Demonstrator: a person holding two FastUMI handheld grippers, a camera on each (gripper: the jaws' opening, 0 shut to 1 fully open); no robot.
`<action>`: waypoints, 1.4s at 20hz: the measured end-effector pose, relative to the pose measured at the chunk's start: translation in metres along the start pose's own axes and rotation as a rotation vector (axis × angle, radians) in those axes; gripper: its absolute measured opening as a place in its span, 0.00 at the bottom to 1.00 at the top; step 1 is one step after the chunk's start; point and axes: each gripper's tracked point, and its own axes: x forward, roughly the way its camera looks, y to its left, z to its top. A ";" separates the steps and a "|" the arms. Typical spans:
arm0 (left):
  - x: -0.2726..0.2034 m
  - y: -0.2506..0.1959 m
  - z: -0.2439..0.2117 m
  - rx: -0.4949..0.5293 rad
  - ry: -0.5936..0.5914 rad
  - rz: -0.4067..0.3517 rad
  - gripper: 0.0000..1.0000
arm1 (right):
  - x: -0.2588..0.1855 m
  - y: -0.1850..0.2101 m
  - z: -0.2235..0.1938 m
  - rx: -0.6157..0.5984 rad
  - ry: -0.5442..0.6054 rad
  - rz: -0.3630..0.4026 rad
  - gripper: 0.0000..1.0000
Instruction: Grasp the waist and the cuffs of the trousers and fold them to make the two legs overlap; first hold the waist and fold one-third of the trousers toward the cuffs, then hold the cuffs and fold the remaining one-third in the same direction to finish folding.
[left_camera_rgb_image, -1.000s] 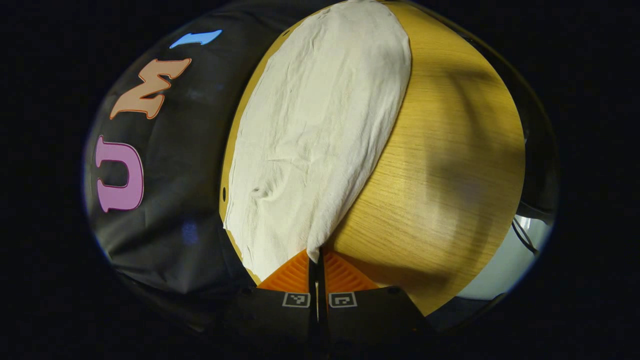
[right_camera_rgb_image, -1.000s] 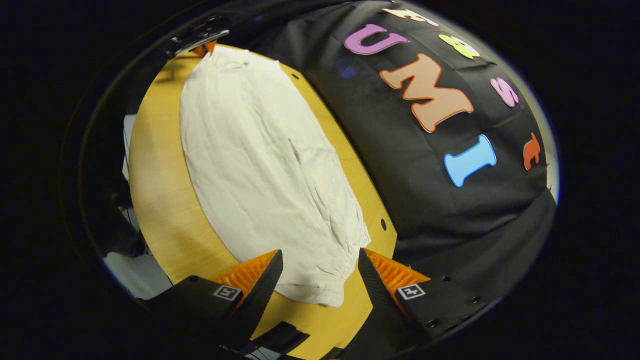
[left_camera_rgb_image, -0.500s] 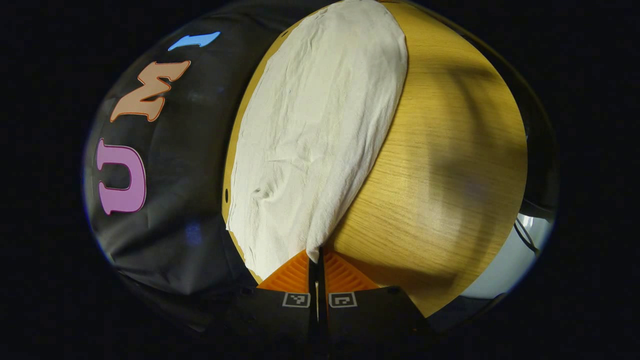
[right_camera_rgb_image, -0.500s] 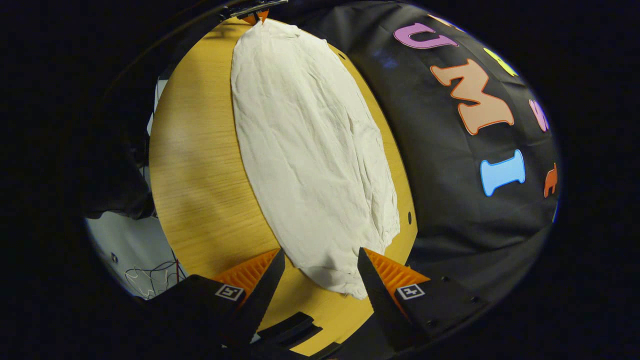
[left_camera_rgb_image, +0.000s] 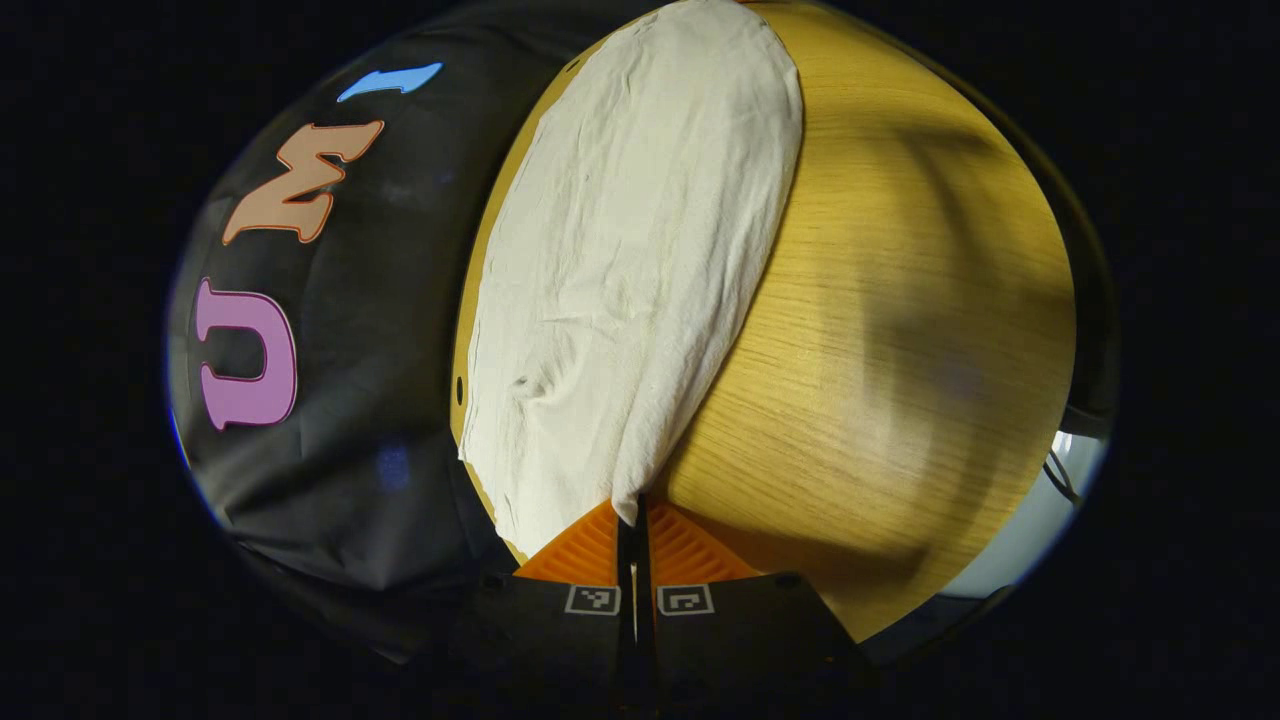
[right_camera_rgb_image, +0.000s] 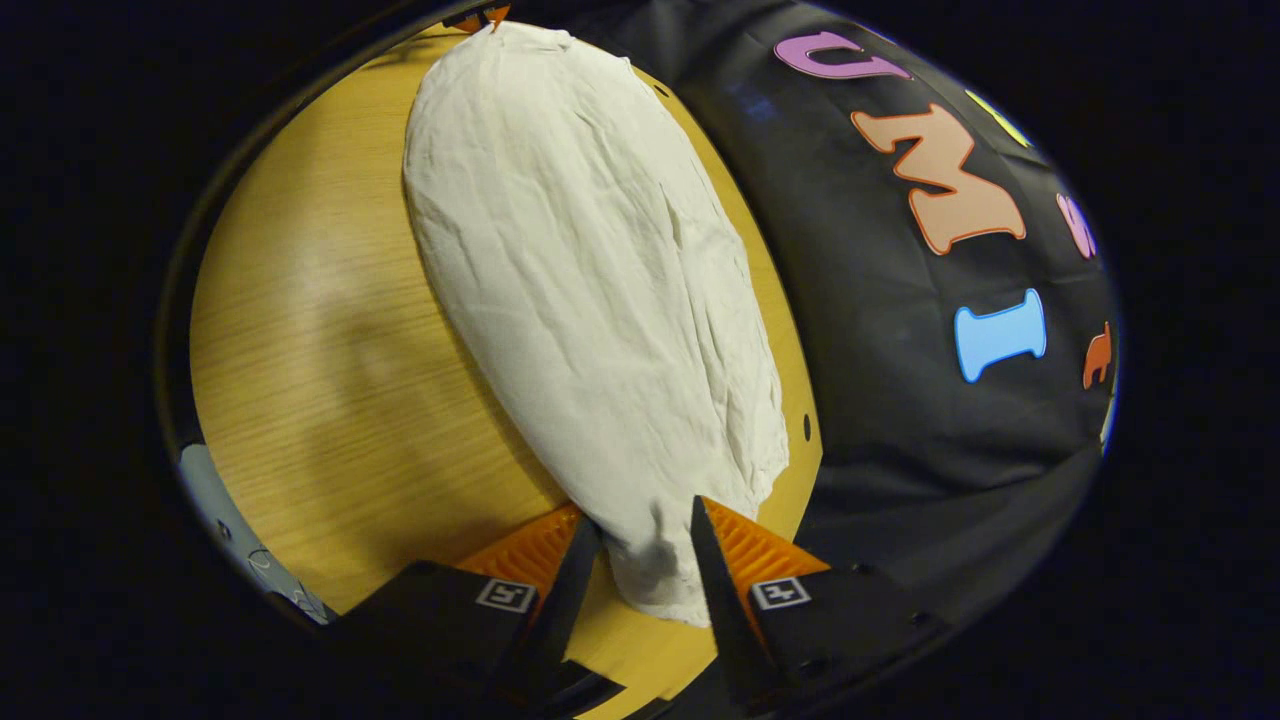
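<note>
Cream trousers (left_camera_rgb_image: 630, 270) | left gripper (left_camera_rgb_image: 634, 520) jaws clamped (edge hidden) | right gripper (right_camera_rgb_image: 645, 545) jaws narrow, straddling hem

A: Where does the left gripper view look from?

B: From low at one end of the trousers (left_camera_rgb_image: 630, 270), just behind the left tool (left_camera_rgb_image: 633, 520), facing along the cloth over the bench (left_camera_rgb_image: 900, 330). The booth wall runs down its left side.

A: And the right gripper view?

B: From the opposite end, close behind the right tool (right_camera_rgb_image: 645, 540), facing back along the same trousers (right_camera_rgb_image: 590, 290), wall on its right. At its far top edge the left tool (right_camera_rgb_image: 485, 17) shows small.

A: So what do they share?

B: The whole length of the trousers, the bench (right_camera_rgb_image: 320, 370) beside them and the wall, seen from opposite ends.
</note>
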 end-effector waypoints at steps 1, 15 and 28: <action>-0.001 0.000 0.000 0.002 0.001 0.001 0.00 | 0.003 0.007 -0.002 0.011 0.007 0.025 0.51; -0.017 0.099 0.011 -0.120 0.091 0.162 0.00 | -0.018 -0.085 0.031 0.125 -0.145 -0.122 0.09; 0.023 0.214 0.037 -0.336 0.041 0.309 0.00 | 0.024 -0.210 0.083 0.302 -0.145 -0.315 0.09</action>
